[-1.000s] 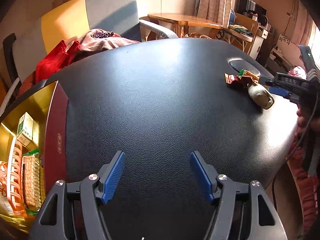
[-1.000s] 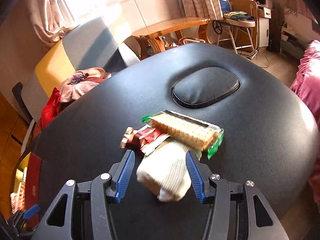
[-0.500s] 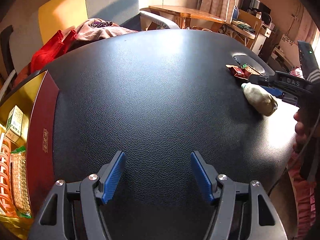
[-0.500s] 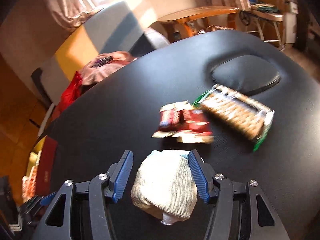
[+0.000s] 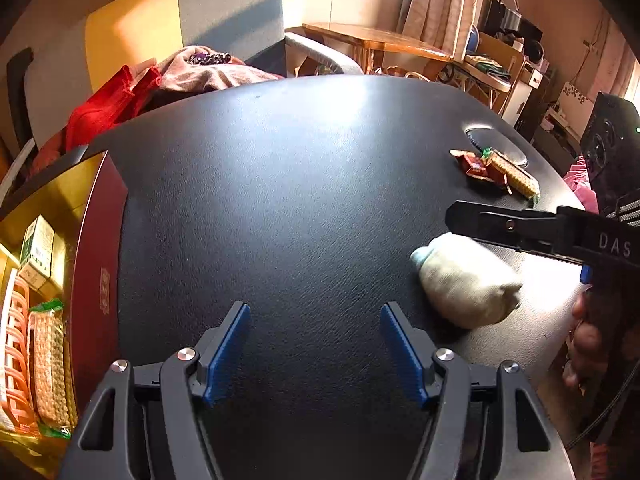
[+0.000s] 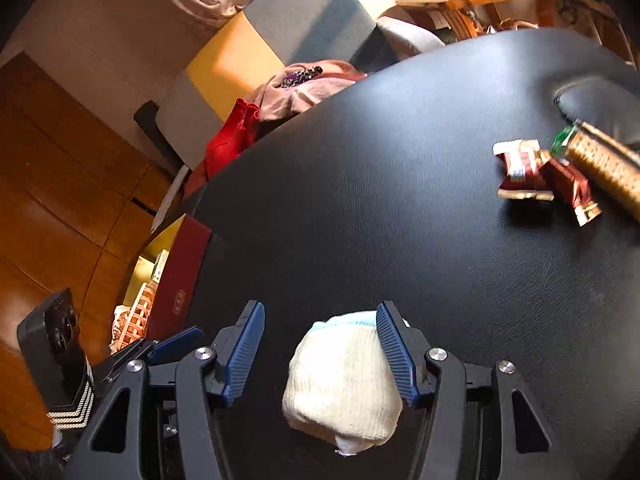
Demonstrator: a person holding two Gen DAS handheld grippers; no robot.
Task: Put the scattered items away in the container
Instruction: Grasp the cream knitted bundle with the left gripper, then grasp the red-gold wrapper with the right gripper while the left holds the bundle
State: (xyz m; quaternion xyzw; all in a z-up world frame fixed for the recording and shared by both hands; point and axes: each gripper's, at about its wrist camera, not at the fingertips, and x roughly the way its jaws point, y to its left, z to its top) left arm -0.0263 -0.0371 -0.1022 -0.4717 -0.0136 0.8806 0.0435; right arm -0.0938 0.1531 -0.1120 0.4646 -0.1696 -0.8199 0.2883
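A rolled cream sock (image 6: 344, 376) lies between my right gripper's (image 6: 320, 320) fingers, touching the right pad, with a gap to the left pad. The jaws stand wide. In the left wrist view the sock (image 5: 464, 284) sits low on the black padded table (image 5: 300, 184), under the right gripper (image 5: 516, 228). Two red snack wrappers (image 6: 536, 176) and a cracker pack (image 6: 604, 164) lie further right. The red-walled box (image 5: 100, 240) stands at the table's left end and holds crackers (image 5: 48, 364) and small cartons. My left gripper (image 5: 314, 320) is open over bare table.
A grey and yellow chair (image 5: 180, 28) with red and pink clothes (image 5: 132, 92) stands behind the table. An oval pad (image 5: 496, 148) is set in the table's right end. A hand (image 5: 588, 340) holds the right gripper at the near right table edge. Wooden furniture is beyond.
My right gripper has moved left across the table, away from the snacks, with the sock staying between its fingers. The sock now sits nearer my left gripper, which stayed open.
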